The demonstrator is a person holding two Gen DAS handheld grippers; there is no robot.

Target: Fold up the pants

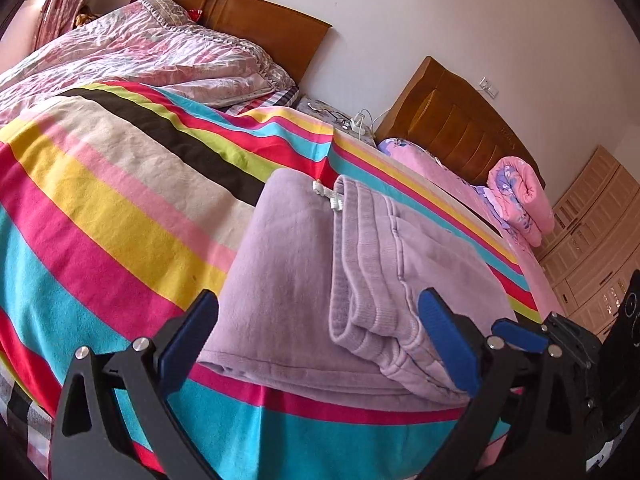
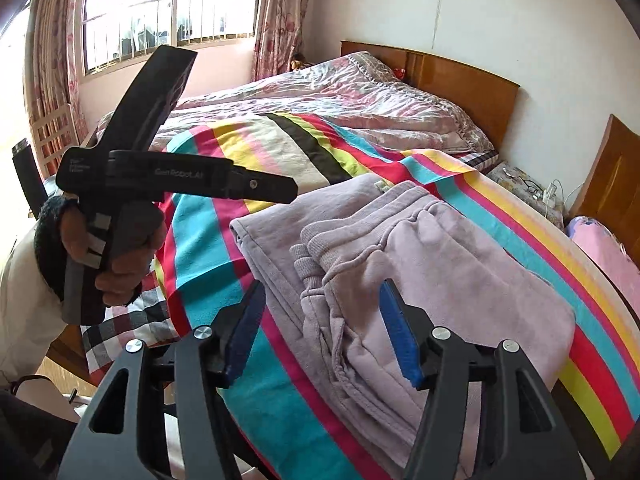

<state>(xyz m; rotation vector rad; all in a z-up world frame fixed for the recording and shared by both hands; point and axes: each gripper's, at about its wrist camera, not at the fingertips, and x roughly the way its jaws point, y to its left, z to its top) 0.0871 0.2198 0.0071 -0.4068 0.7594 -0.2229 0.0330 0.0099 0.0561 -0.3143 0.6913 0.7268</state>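
Note:
Lilac pants [image 1: 360,260] lie folded into a thick stack on the striped blanket [image 1: 120,200], with the ribbed waistband and white drawstring on top. My left gripper [image 1: 322,324] hangs open just above the stack's near edge, its blue pads well apart, and no cloth is pinched. In the right wrist view the same pants [image 2: 460,272] fill the middle. My right gripper [image 2: 322,322] is open over the gathered waistband, pads clear of the fabric. A hand [image 2: 116,256] holds the left gripper's handle at the left. One right pad [image 1: 520,336] shows at the left view's edge.
A crumpled pink quilt [image 1: 140,52] lies at the wooden headboard [image 1: 256,20]. Cables and a charger [image 1: 356,122] sit between the beds. A second bed carries a rolled pink quilt [image 1: 520,196], with a wardrobe [image 1: 592,220] behind. A window [image 2: 168,8] is at the far left.

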